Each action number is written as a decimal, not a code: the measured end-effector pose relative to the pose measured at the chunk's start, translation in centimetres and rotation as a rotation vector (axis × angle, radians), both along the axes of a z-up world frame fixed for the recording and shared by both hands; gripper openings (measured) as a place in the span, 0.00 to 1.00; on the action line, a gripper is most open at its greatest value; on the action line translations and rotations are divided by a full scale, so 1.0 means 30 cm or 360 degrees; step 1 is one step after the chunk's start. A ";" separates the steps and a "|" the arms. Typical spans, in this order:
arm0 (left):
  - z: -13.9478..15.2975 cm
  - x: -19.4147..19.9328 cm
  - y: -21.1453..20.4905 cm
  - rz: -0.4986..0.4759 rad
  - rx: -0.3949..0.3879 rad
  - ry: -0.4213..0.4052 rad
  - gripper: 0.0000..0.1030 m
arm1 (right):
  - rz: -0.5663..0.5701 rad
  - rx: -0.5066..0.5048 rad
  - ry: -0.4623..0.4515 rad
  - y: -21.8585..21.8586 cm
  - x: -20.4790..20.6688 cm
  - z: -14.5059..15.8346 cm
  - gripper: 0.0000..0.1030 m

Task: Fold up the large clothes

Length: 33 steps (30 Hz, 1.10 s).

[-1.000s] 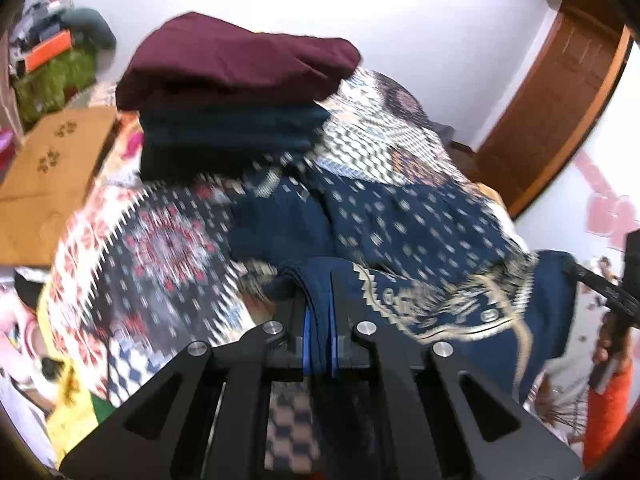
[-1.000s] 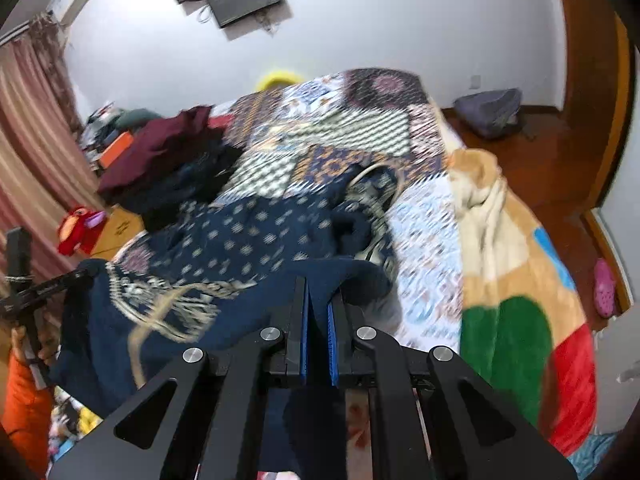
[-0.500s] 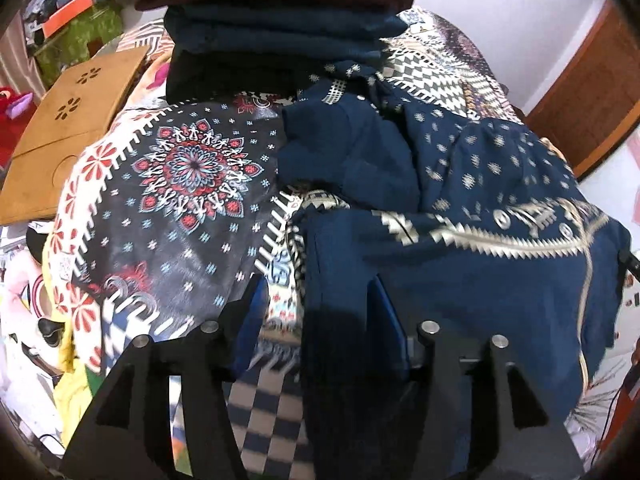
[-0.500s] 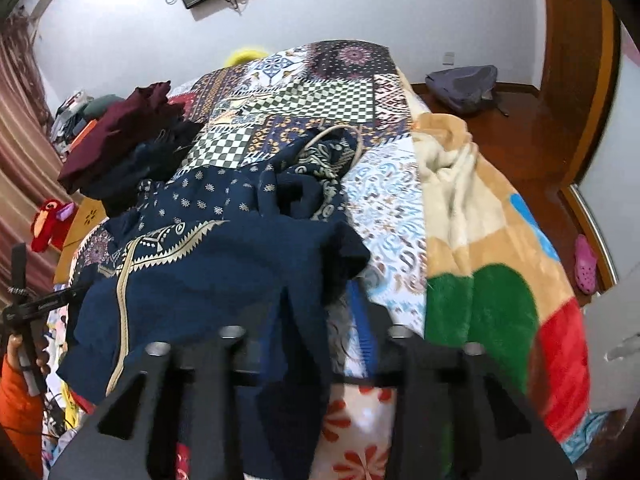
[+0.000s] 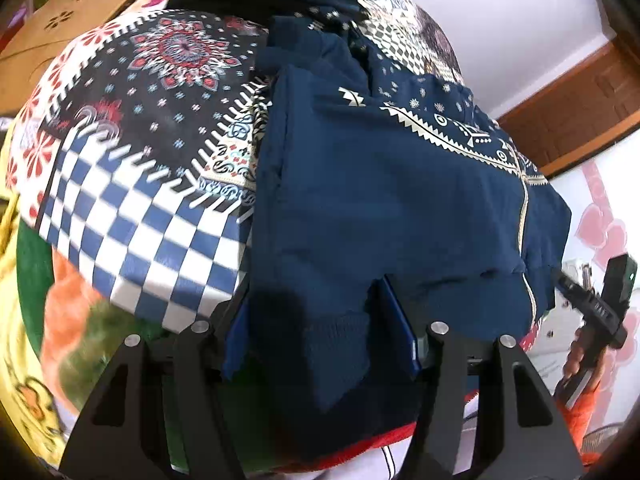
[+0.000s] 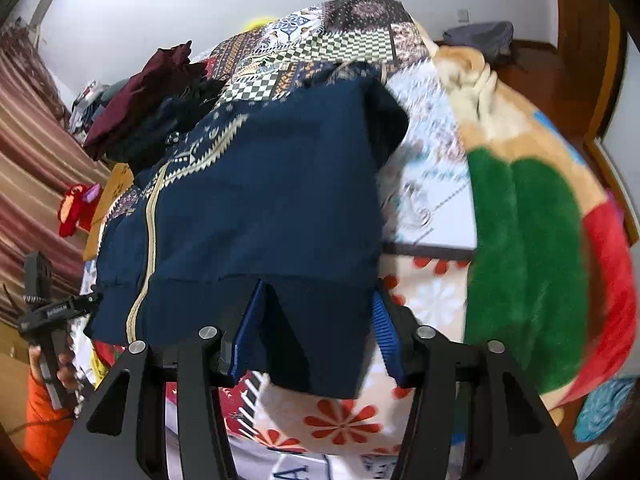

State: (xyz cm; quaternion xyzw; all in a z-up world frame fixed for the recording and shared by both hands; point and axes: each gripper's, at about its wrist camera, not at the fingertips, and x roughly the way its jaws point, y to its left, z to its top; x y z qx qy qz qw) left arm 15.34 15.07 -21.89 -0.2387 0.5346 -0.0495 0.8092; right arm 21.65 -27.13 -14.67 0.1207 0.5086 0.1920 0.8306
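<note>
Your left hand-held gripper (image 5: 320, 336) stands released: its blue pads (image 5: 398, 328) are spread apart, having just been opening, and the ribbed hem of the navy garment (image 5: 380, 200) hangs loose in the gap between them without being pressed. From there the garment stretches away from you across the bed (image 5: 132, 216), folded into a broad dark slab with a cream zigzag trim running over its far part. To its left the patchwork bedspread shows blue-and-white checks and a red medallion pattern. A brown cardboard box (image 5: 60, 28) sits beyond the bed's left corner.

Your right hand-held gripper (image 6: 316, 336) is likewise released, its jaws having just been opening. The navy garment (image 6: 272, 200) has its near edge draped down between the blue pads (image 6: 384, 332), touching neither firmly. The garment lies straight ahead of this gripper, its cream zip line running along the left side. To the right of it lies a fleece blanket (image 6: 528, 248) in green, red and tan. At the far left of the bed sits a pile of clothes (image 6: 140, 96), maroon on top, well apart from the garment's near edge. At the left edge of this view your other hand (image 6: 66, 372) holds its gripper's handle, with an orange sleeve (image 6: 44, 424) below.
</note>
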 end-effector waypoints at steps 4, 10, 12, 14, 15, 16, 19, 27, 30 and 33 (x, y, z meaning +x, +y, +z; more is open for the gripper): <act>0.013 -0.018 -0.005 0.0028 -0.0023 -0.0026 0.53 | -0.0020 -0.0003 -0.0058 0.017 -0.010 0.016 0.25; 0.097 -0.026 -0.022 -0.0035 0.0033 -0.0140 0.11 | 0.0053 0.0106 -0.0140 0.046 -0.007 0.090 0.12; 0.150 -0.020 -0.031 -0.0050 0.0061 -0.0211 0.10 | 0.0063 0.0150 -0.0189 0.053 0.001 0.131 0.12; 0.219 -0.010 -0.034 -0.0063 0.0064 -0.0299 0.09 | 0.0071 0.0187 -0.0255 0.055 0.015 0.182 0.12; 0.262 -0.001 -0.032 -0.0067 0.0060 -0.0351 0.09 | 0.0078 0.0211 -0.0291 0.053 0.029 0.217 0.12; 0.306 0.013 -0.027 -0.0069 0.0055 -0.0406 0.09 | 0.0085 0.0225 -0.0323 0.053 0.046 0.249 0.12; 0.416 0.067 -0.005 -0.0060 0.0025 -0.0548 0.09 | 0.0073 0.0215 -0.0446 0.053 0.110 0.341 0.12; 0.521 0.404 0.090 0.0104 0.0084 -0.0672 0.09 | -0.0046 0.0101 -0.0568 0.089 0.399 0.405 0.12; 0.432 0.587 0.110 0.0159 0.0137 -0.0568 0.09 | -0.0053 0.0055 -0.0505 0.114 0.522 0.344 0.12; 0.311 0.726 0.114 0.0178 0.0219 -0.0409 0.09 | -0.0067 -0.0015 -0.0401 0.147 0.637 0.252 0.13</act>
